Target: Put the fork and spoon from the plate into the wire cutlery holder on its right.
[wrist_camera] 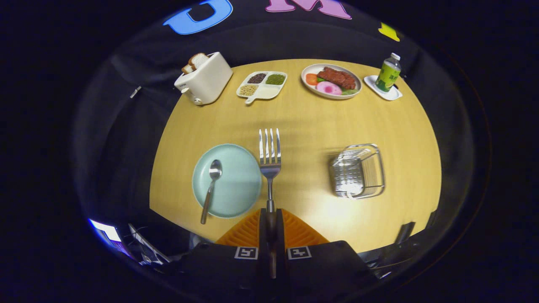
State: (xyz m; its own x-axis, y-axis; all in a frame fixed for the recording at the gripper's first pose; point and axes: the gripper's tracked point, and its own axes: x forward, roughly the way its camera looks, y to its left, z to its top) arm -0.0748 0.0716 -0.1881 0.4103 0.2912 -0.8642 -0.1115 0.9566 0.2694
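Step in hand: the fork (270, 155) is lifted off the plate (236, 185) and appears to be in carriage toward the holder; judged first of two transfers.
Fingers: the gripper (270, 216) has its orange fingers (248, 230) drawn tight together on the fork's handle, tines pointing away over the worktop (303, 118).
Fork position: between the plate and the wire cutlery holder (358, 170), just beside the plate's right rim, well apart from the holder.
Spoon: the spoon (210, 185) lies on the pale green plate, bowl away from the fingers, handle end past the near rim.
Holder: lying to the right of the plate; whether anything is in it cannot be told.
Next move calls for: travel to the right, bringing the fork over the holder's opening, then parting the fingers; afterwards, the spoon.
Other stock: toaster (205, 78) with bread, divided dish (262, 85) of grains, food plate (331, 81), bottle (388, 72) on a coaster.
Writing: bottle label too small to read; square markers on the gripper body carry patterns, not words.
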